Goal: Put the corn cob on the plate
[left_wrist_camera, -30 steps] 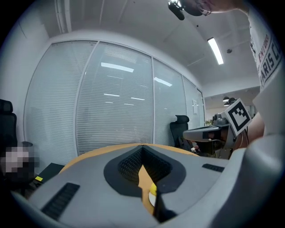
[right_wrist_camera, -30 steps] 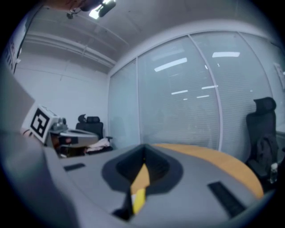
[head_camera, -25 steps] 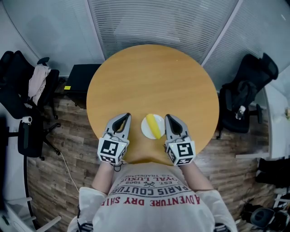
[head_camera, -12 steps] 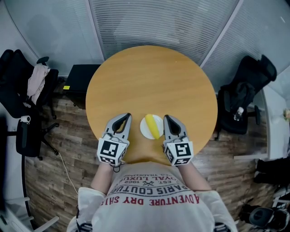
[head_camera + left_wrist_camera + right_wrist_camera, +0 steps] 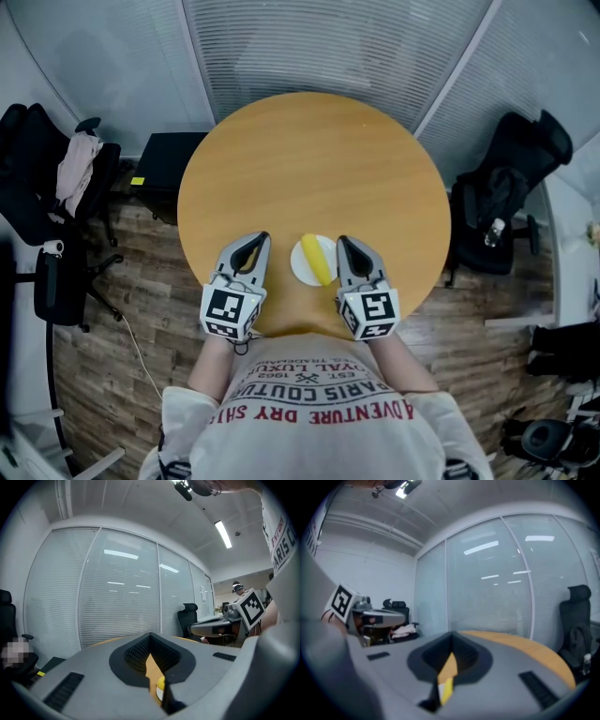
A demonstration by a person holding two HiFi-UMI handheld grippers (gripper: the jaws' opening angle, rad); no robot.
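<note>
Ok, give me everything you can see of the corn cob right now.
The corn cob is a short, plain yellow piece with no husk visible; kernel detail is too small to tell. It lies flat on the small white plate, pointing roughly away from the person, slightly slanted, near the close edge of the round wooden table. Only the plate touches it; the left hand-held gripper and right hand-held gripper sit either side, clear of it.
</note>
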